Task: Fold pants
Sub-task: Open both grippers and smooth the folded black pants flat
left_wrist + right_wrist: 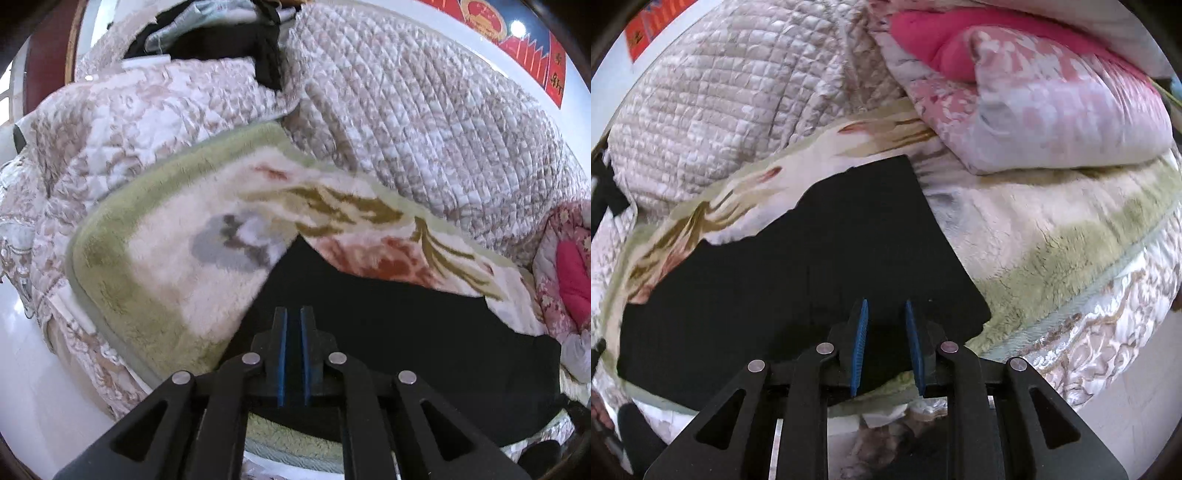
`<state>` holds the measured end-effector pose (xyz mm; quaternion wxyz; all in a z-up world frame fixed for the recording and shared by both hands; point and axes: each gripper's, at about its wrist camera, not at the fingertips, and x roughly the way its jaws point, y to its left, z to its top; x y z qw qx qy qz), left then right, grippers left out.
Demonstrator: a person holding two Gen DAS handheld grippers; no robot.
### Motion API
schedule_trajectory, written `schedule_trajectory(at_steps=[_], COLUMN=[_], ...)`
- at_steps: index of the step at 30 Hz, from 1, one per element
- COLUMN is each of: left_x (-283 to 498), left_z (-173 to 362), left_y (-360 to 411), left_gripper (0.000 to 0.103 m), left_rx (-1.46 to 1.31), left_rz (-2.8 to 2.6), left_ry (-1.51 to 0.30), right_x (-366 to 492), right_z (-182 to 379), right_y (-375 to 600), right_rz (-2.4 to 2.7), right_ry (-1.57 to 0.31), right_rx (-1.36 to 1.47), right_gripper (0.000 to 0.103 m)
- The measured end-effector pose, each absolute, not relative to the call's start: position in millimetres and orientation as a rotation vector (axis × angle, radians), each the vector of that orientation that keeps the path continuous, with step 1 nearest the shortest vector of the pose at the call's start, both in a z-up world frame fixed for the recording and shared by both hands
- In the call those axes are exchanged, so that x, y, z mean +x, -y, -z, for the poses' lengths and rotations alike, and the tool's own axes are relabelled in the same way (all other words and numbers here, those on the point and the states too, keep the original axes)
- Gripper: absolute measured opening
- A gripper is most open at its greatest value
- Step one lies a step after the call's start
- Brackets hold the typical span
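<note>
Black pants [406, 332] lie folded flat on a fluffy cream and green blanket [166, 258] on a bed. In the left wrist view my left gripper [293, 312] hovers just over their near left part. Its blue pads stand a narrow slit apart, and I see no cloth pinched between them. In the right wrist view the same pants [812, 258] spread out as a dark slab. My right gripper [886, 306] hangs above their near right corner, with its jaws parted and nothing between the pads.
A quilted beige cover [406, 110] is heaped behind the blanket. A pink flowered duvet [1052, 110] lies at the right. Dark clothes [221, 40] are piled at the far end. The bed's near edge drops to a white floor [29, 369].
</note>
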<state>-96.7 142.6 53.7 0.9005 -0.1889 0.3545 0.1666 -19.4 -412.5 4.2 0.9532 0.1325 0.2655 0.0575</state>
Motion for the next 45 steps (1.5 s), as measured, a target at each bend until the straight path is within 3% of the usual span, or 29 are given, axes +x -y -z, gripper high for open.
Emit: schedule_trajectory(at_steps=[9,16,23,26,38,39,41,42,45], left_x=[-48.6,-23.0,-39.2,-46.4,-63.3,-64.4,-66.0,-66.1,-70.2], left_z=[-38.3,-2.7,-15.5,-22.3,-25.4,-24.1,-18.8,-15.5,-13.0], left_y=[-89.9,-97.8,-100.9,-89.3,-28.4,-26.0,-24.0,-23.9,-20.8], left_gripper=[0.009,0.016,0.017,0.023,0.024,0.024,0.027,0.028,0.030], left_rx=[-0.305,-0.303,-0.289,-0.265,-0.153,-0.147,-0.149,-0.149,-0.124], left_rz=[-0.137,-0.148,-0.183,-0.171,-0.042,-0.039,-0.037,-0.038,-0.038], left_ry=[-0.802,-0.868,-0.858,-0.845,-0.871,-0.874,-0.891,-0.901,-0.893], right_x=[17.6,70.6,39.7,17.6,-32.1,-33.9,-36.9,-36.6,-39.1], right_z=[-38.5,-23.9,-34.4,-34.3,4.9,6.5,10.9,14.6,21.6], right_y=[378.3,396.9,379.8,351.4,268.7,265.5,261.1,259.2,254.8], right_rz=[-0.198,-0.115,-0.188,-0.266,-0.435,-0.435,-0.449,-0.456,-0.439], right_ry=[-0.468,-0.509,-0.487,-0.487,-0.551,-0.548,-0.550,-0.560,-0.548], right_rx=[0.162,0.184,0.152,0.080,-0.131,-0.143,-0.151,-0.154,-0.183], right_gripper=[0.022,0.022,0.022,0.022,0.022,0.024,0.042,0.045,0.048])
